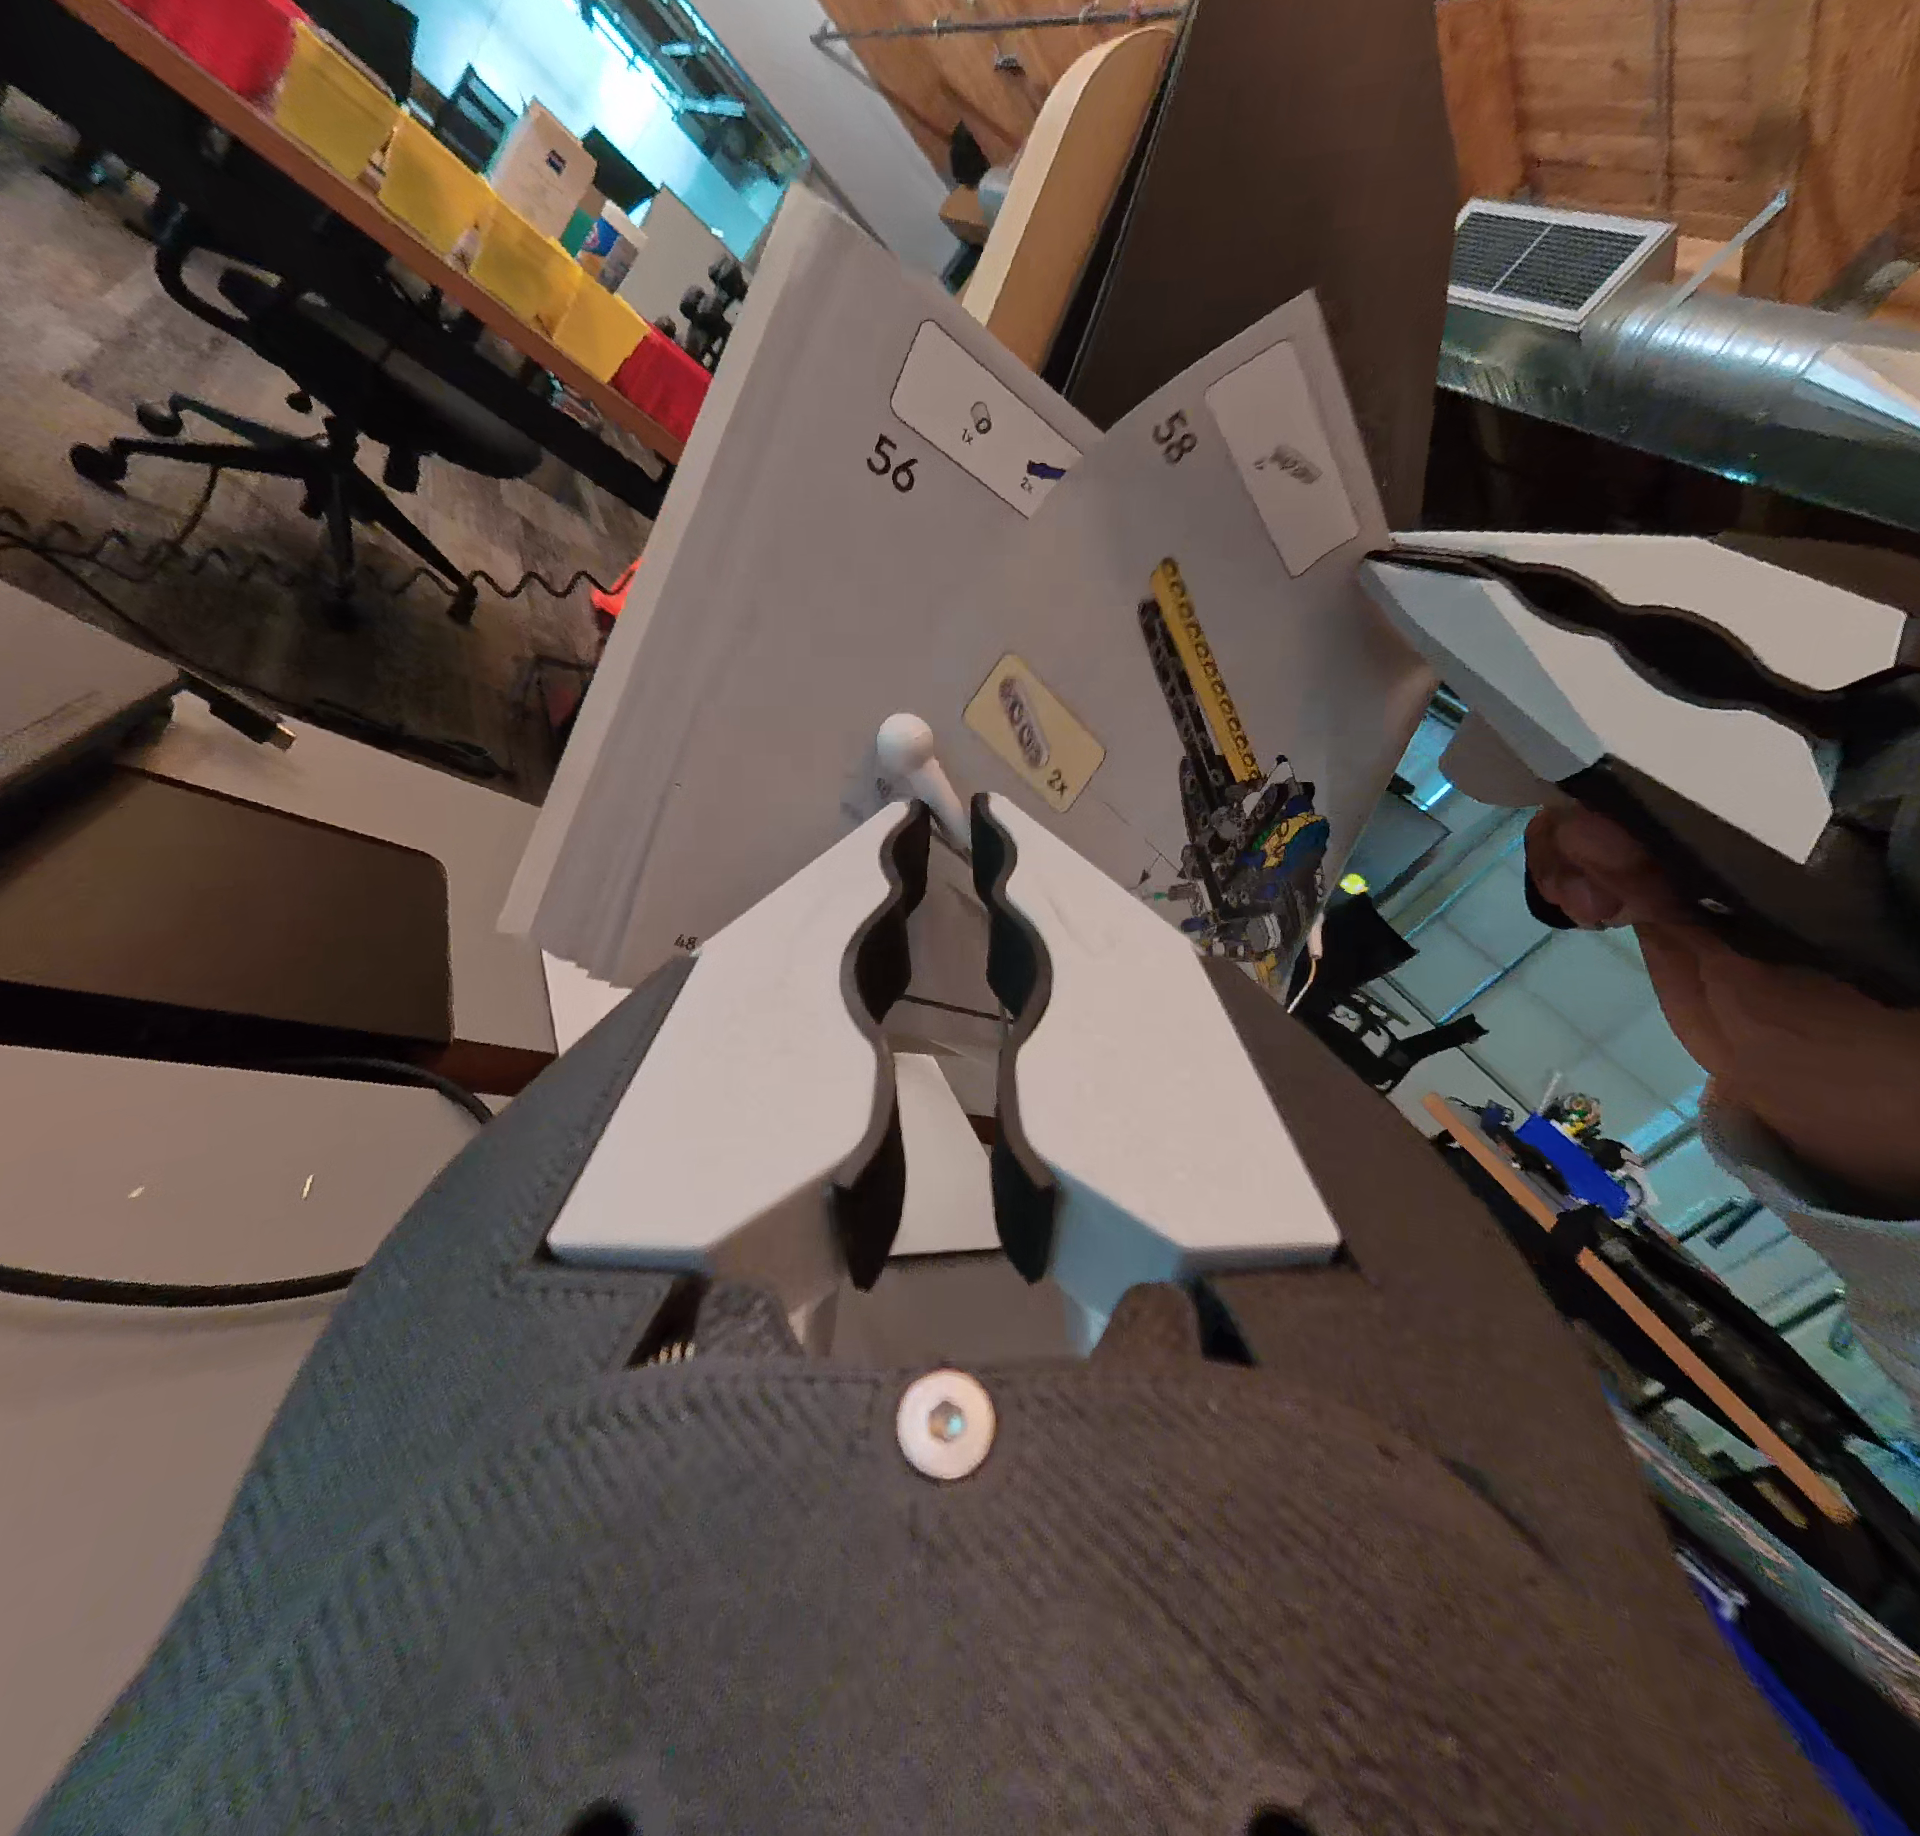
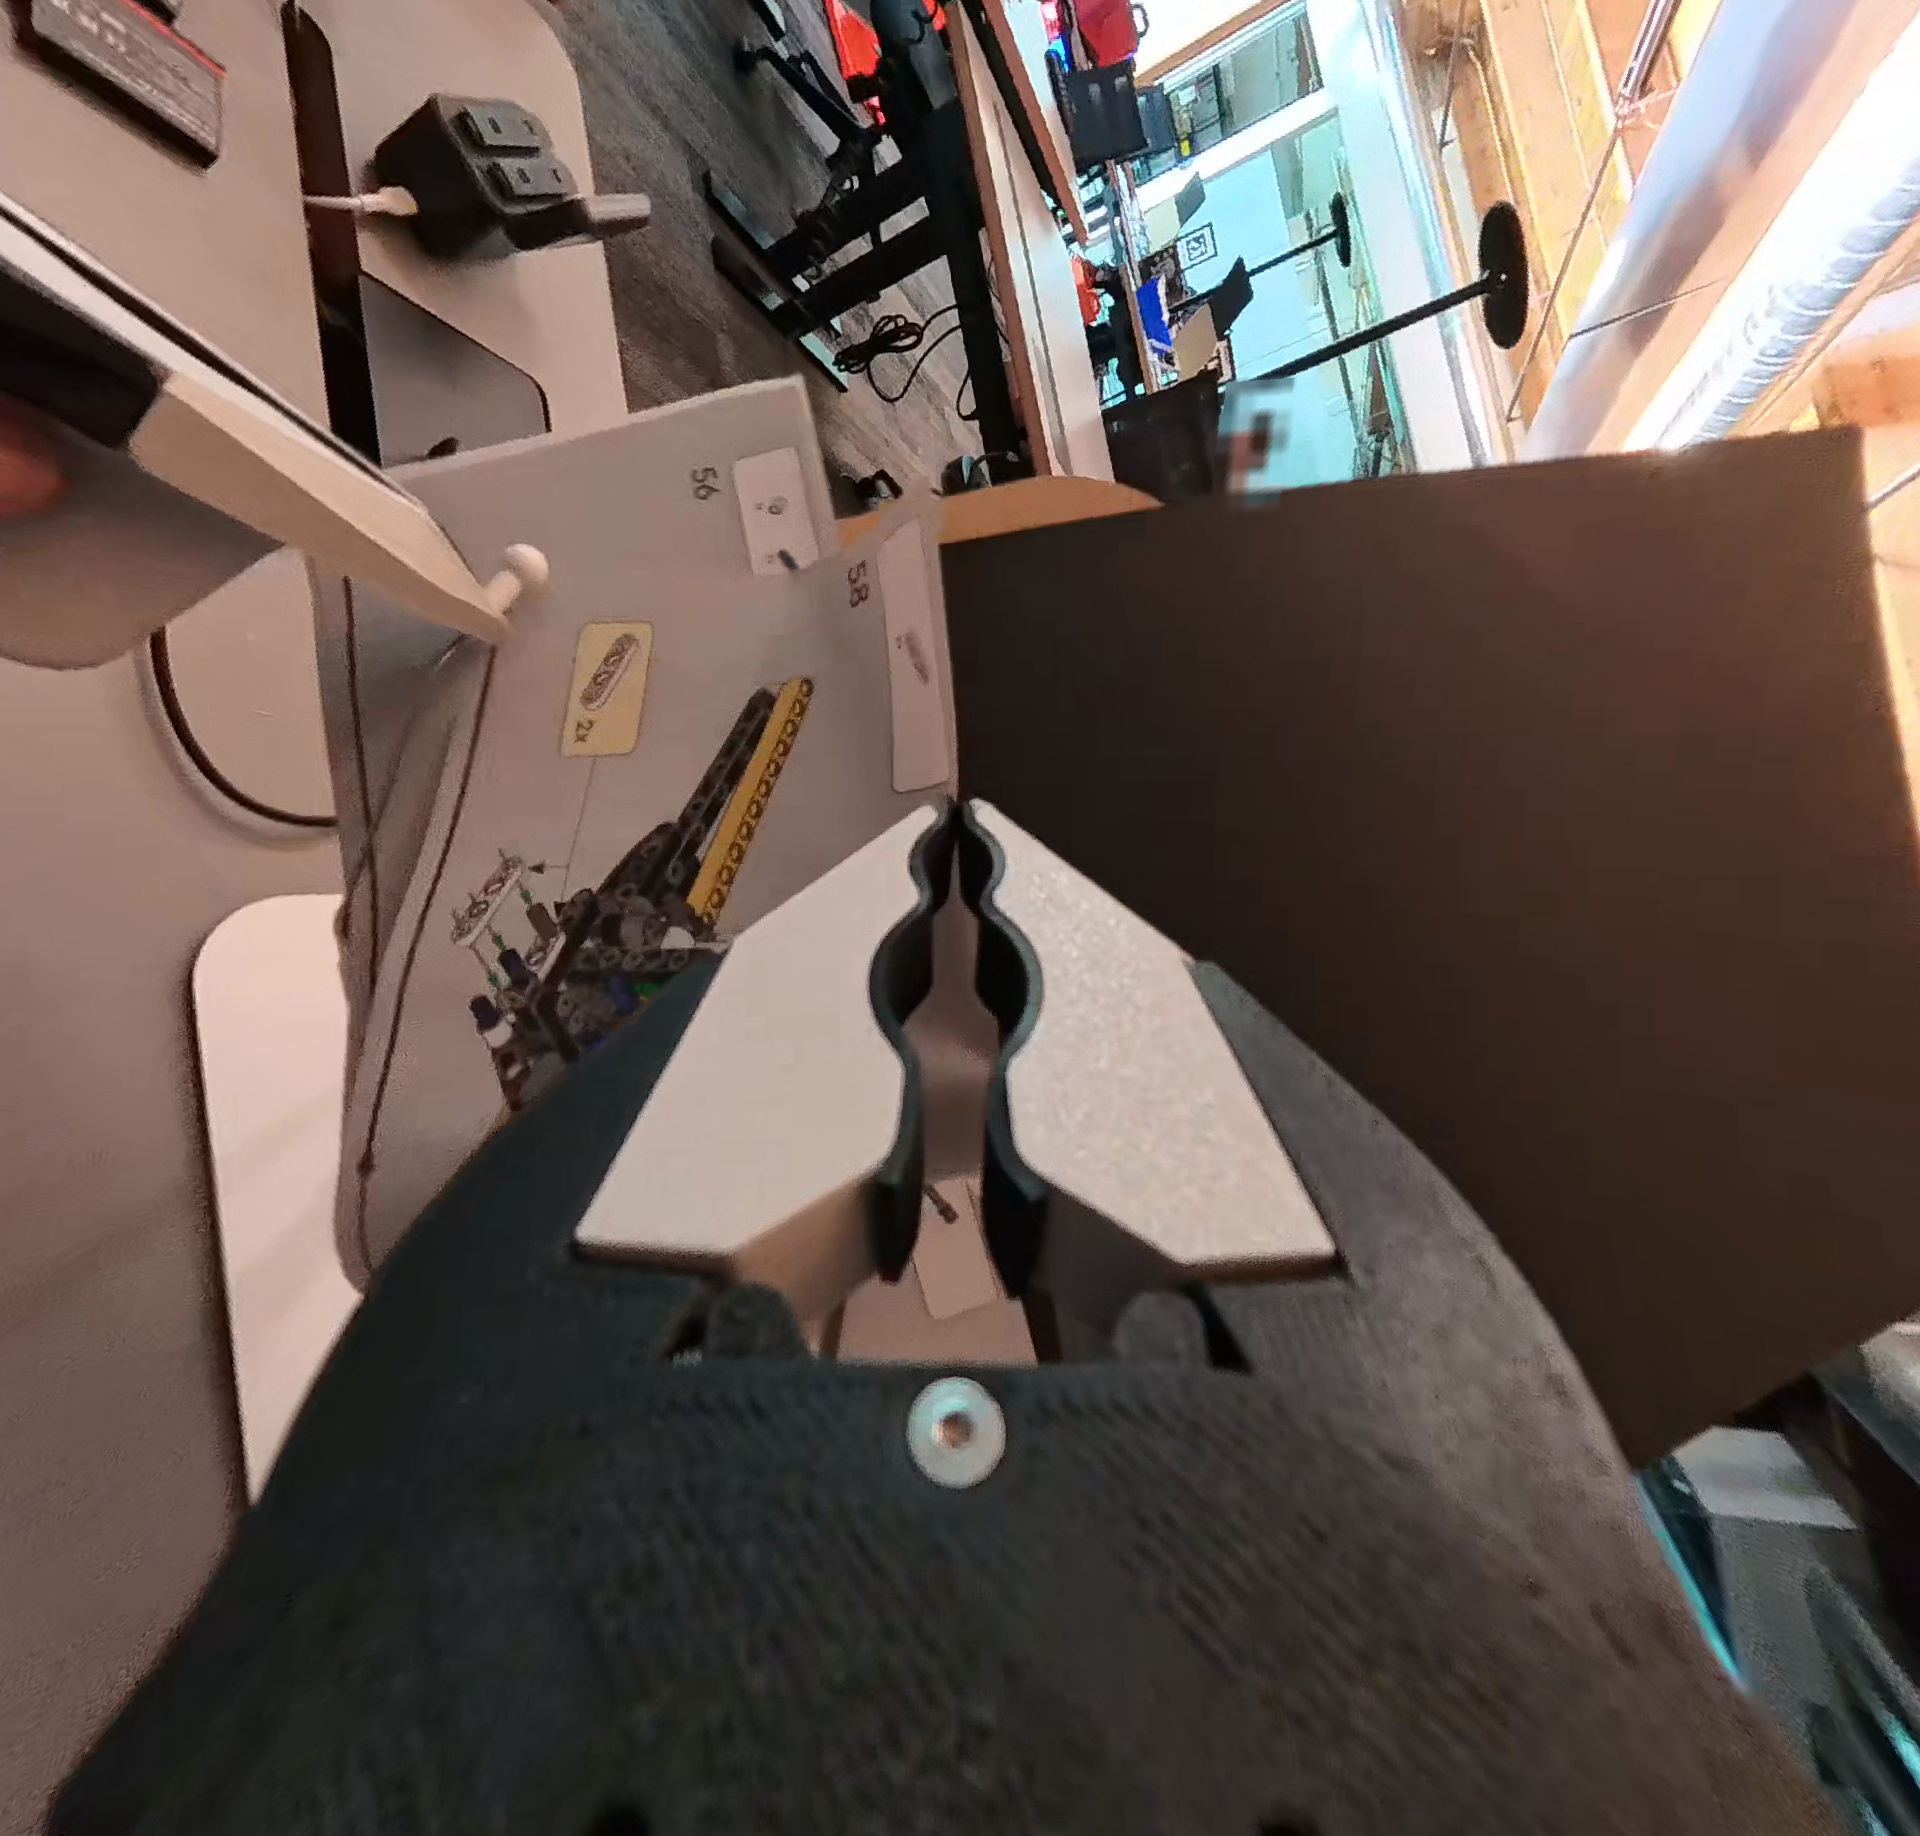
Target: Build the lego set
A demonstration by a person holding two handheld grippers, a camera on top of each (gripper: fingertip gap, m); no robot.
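An open instruction booklet stands upright against a dark panel. My left gripper is shut on a small white ball-ended Lego pin, held just in front of the left page. The right gripper comes in from the right, closed on the right page's outer edge. In the right wrist view my right gripper pinches the booklet at the page edge beside the dark panel. The left gripper with the white pin shows at upper left.
The booklet stands on a white table with a black cable. A black power strip lies on the table farther off. An office chair and a bench with yellow and red bins stand beyond. Left tips to right tips: about 11 centimetres.
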